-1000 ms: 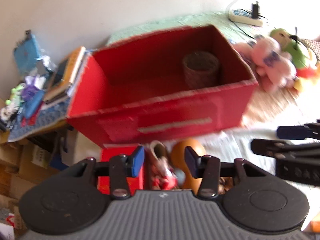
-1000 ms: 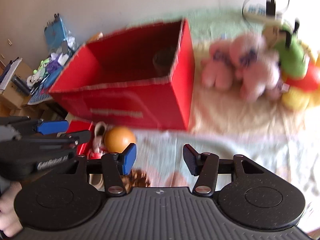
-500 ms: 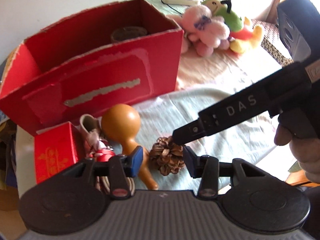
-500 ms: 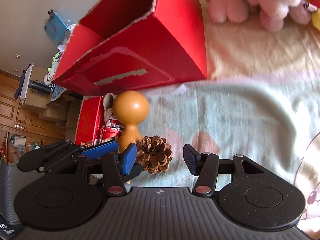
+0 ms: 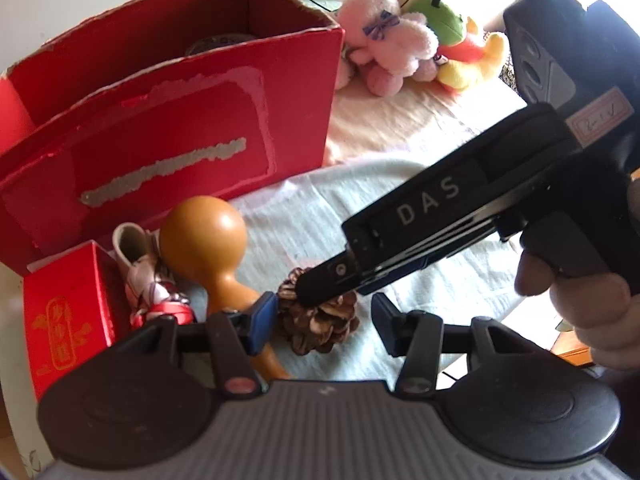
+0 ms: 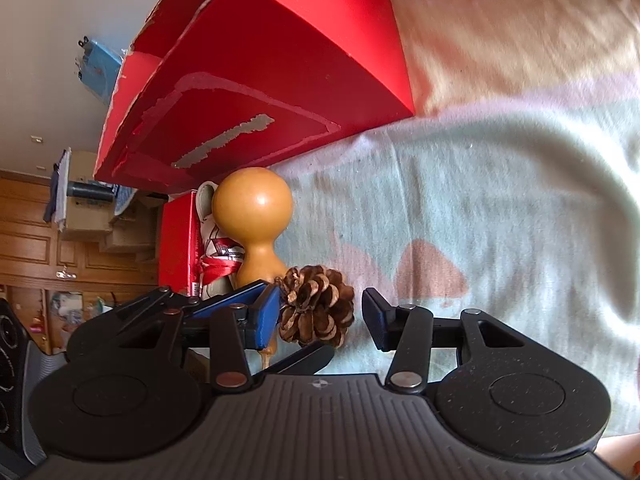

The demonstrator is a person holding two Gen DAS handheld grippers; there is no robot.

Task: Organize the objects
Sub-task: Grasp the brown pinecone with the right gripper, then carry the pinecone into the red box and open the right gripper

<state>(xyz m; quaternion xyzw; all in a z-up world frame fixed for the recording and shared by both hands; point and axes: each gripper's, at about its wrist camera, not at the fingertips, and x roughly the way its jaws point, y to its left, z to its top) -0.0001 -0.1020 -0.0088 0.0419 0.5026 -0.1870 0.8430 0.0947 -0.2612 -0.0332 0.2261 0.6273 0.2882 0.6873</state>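
Brown pinecone (image 6: 316, 305) between both wide-spread claws, left claw (image 5: 322, 326) and right claw (image 6: 319, 320), neither gripping.

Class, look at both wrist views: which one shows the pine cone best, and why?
The right wrist view. There the pine cone lies unobstructed on the cloth between the open fingers of the right gripper. In the left wrist view the pine cone is partly covered by the right gripper's finger reaching across it.
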